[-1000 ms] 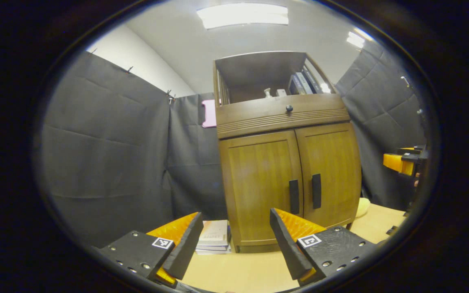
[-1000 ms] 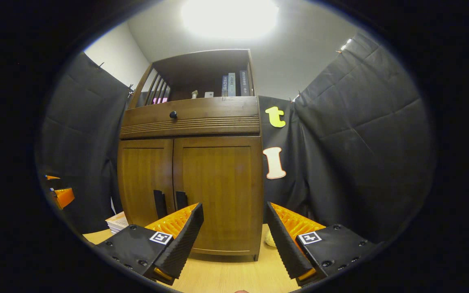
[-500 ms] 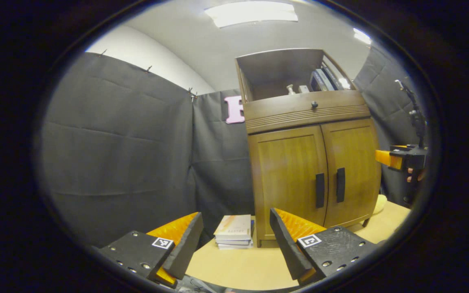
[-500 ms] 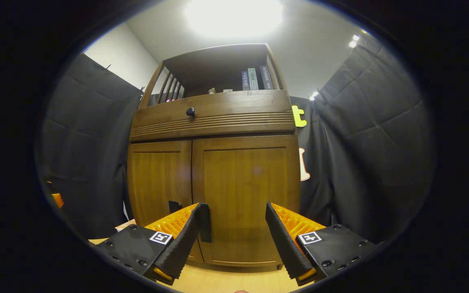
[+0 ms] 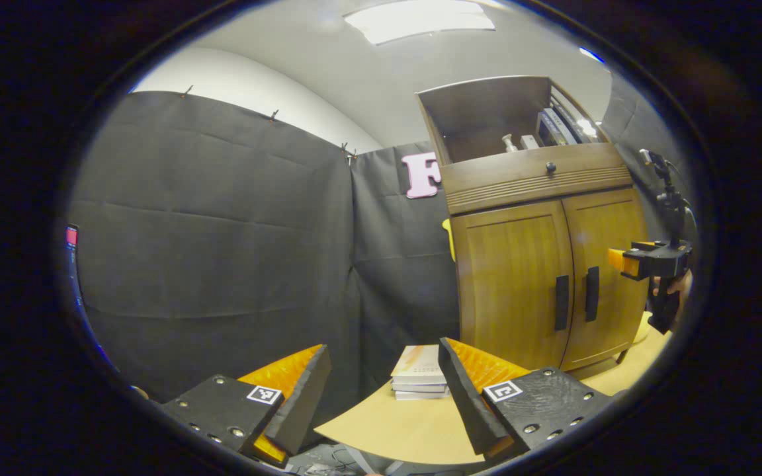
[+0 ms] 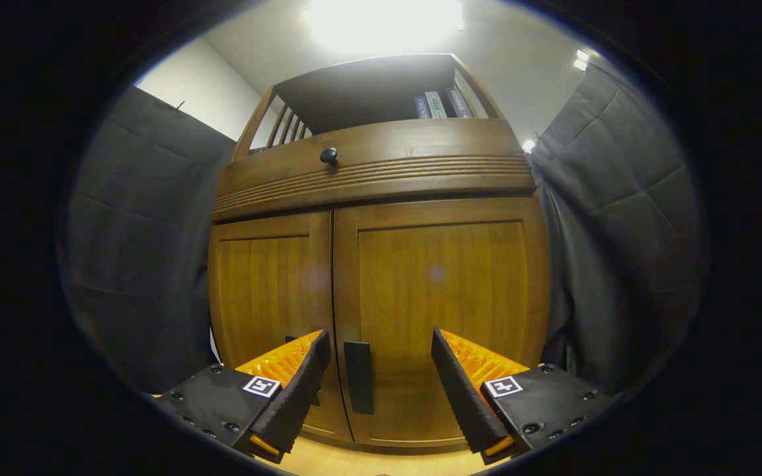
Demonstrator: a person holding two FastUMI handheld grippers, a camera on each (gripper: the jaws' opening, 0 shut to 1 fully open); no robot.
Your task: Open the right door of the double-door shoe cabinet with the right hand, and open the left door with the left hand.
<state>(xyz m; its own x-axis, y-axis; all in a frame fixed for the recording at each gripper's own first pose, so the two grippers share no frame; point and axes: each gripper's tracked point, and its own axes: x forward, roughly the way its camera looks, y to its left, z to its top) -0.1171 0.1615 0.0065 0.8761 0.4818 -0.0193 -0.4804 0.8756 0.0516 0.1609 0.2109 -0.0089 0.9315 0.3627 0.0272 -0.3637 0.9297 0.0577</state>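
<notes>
Cabinet (image 6: 381, 264) doors closed, shelf apparently holding books (image 6: 437, 104); both grippers' fingers spread, empty.

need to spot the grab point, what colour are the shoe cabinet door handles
Black, against brown wood; the right door handle shows best in the right gripper view.

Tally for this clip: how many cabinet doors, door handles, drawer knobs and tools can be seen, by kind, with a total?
Cabinet doors: 2, left door and right door, both closed
Door handles: 2, left handle and right handle
Drawer knobs: 1, knob
Tools: 2, left tool and right tool, both open
Total: 7
</notes>
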